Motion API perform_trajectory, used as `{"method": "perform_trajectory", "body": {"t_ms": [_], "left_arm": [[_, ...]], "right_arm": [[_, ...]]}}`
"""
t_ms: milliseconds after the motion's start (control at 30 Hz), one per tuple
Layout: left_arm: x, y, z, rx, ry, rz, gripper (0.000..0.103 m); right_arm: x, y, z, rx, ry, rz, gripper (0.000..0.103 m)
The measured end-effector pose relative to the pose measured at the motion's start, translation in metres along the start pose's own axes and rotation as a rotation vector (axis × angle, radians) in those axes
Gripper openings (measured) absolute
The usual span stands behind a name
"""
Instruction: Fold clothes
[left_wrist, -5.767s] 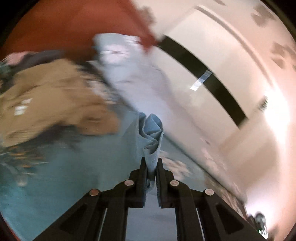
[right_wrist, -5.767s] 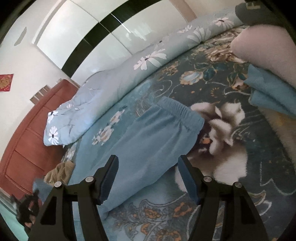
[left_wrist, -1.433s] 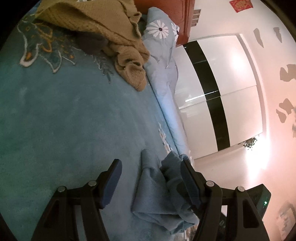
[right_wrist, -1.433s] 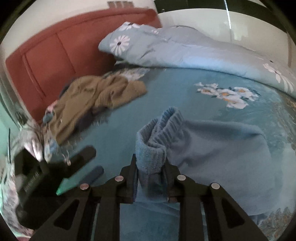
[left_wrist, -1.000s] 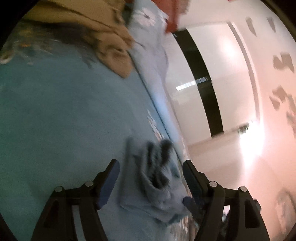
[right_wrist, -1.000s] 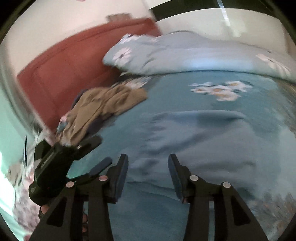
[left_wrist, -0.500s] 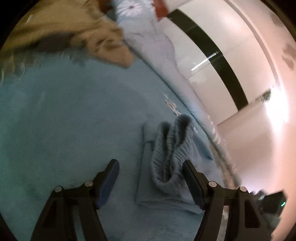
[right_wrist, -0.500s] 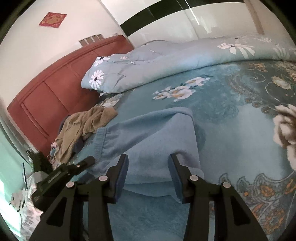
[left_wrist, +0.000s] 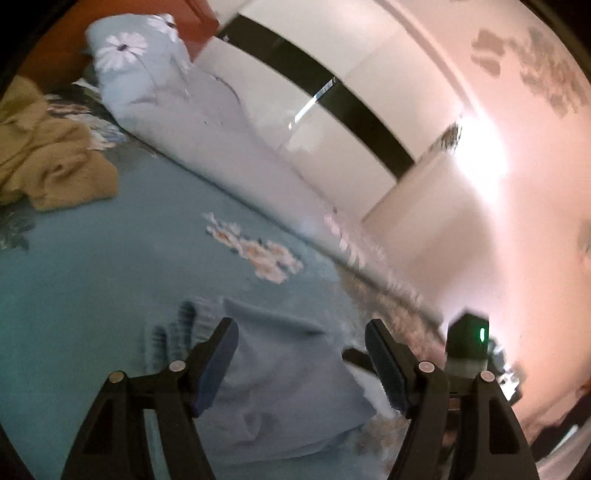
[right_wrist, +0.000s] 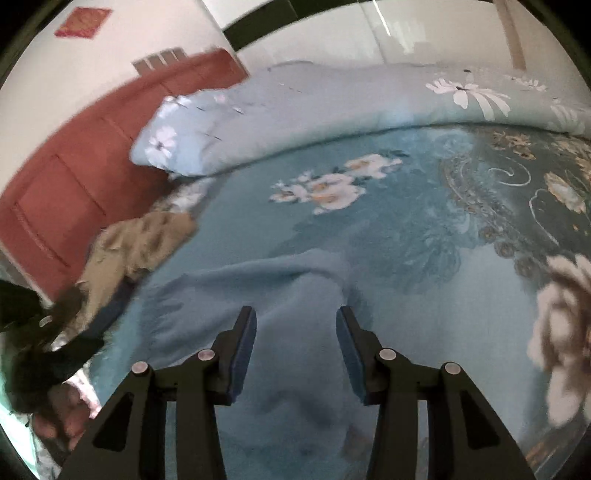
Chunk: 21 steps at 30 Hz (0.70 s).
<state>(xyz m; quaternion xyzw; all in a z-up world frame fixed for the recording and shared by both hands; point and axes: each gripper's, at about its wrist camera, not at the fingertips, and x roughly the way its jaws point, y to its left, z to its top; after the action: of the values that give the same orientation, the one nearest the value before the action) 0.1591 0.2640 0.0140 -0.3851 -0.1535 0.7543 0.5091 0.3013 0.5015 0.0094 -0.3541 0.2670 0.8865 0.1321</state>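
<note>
While the blue trousers (right_wrist: 280, 295) are lying folded on the bed (right_wrist: 424, 229), we are holding both grippers above them: left gripper (left_wrist: 301, 354) jaws wide, right gripper (right_wrist: 295, 345) jaws narrower, neither gripping anything.

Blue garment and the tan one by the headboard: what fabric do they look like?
Blue garment: looks like soft fleece or brushed knit, matte, fuzzy surface; the ribbed cuff suggests knit. Tan garment: probably a loose knit, matte, slumped in thick folds; too blurred to be sure.
</note>
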Motion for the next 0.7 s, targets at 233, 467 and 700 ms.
{"method": "perform_trajectory", "body": {"t_ms": [233,467,700], "left_arm": [[0.012,0.036,-0.024,-0.106,0.066,-0.008,0.075],[0.005,0.056,-0.032,-0.209,0.032,-0.119,0.075],[-0.003,0.052,-0.026,-0.216,0.004,-0.138,0.075]], "right_arm": [[0.044,-0.027,0.023,0.02,0.126,-0.025,0.046],[0.072,-0.036,0.047,0.081,0.149,0.003,0.046],[0.059,-0.036,0.044,0.107,0.161,0.03,0.046]]}}
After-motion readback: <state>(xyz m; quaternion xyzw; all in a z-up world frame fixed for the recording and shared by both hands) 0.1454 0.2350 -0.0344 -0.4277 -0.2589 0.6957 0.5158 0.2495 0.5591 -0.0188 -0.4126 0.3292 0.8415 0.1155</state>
